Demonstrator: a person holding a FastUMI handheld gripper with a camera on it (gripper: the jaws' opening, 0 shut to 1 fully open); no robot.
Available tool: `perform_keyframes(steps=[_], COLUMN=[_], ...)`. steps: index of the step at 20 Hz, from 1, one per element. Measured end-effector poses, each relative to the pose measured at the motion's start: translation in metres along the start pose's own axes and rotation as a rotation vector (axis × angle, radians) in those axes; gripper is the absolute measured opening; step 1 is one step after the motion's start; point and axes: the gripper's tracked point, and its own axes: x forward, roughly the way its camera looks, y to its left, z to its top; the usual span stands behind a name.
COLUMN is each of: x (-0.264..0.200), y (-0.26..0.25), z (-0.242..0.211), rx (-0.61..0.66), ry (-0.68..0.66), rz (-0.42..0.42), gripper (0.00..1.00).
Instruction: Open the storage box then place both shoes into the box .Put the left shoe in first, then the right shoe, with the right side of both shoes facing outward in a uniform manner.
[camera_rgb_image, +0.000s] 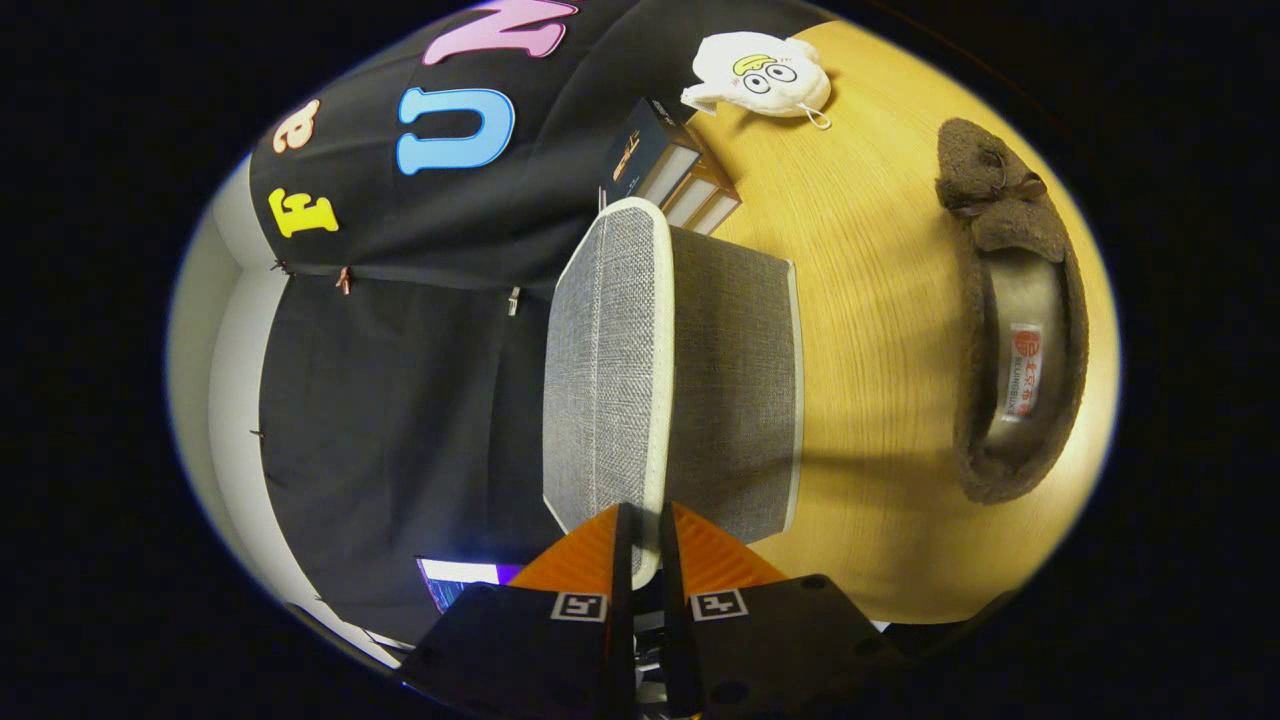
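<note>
**Gripper pinches the edge of the storage box lid**

The gripper (640, 535) has its two orange fingers (578, 560) drawn in narrow, one on each side of the pale rim of the grey fabric lid (605, 350) of the storage box (735, 390). Both fingers press on that rim, so the lid is clamped between them. The camera is rolled on its side, so the wooden table (880, 300) runs up one side of the view.

The lid's woven grey face is turned toward the booth's black wall, and its white-edged rim runs from the fingertips away toward the far end of the box. The box body, in a darker grey fabric with a light trim, sits just beyond the fingers, joined to the lid along that rim and resting on the table.

A brown fuzzy shoe (1015, 320) with a small bow at its toe lies on the table well apart from the box, its opening showing a pale insole with a label. Past the far end of the box, a few books (670, 170) stand just beside it. Farther on from the box, a white plush toy (762, 75) lies on the table.
</note>
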Motion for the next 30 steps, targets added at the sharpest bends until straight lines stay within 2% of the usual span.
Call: perform_keyframes(steps=[3, 10, 12, 16, 20, 27, 30], x=[0.002, 0.005, 0.007, 0.020, 0.033, 0.024, 0.018], y=[0.022, 0.049, 0.042, 0.025, 0.021, 0.060, 0.097], z=[0.002, 0.003, 0.008, 0.003, 0.008, 0.003, 0.014], rx=[0.020, 0.035, 0.012, 0.042, 0.059, 0.099, 0.144], ry=[-0.011, -0.037, -0.057, -0.007, -0.018, 0.008, -0.012], rz=[0.069, 0.104, 0.076, 0.043, 0.040, 0.138, 0.191], gripper=[0.05, 0.05, 0.05, 0.05, 0.05, 0.05, 0.05])
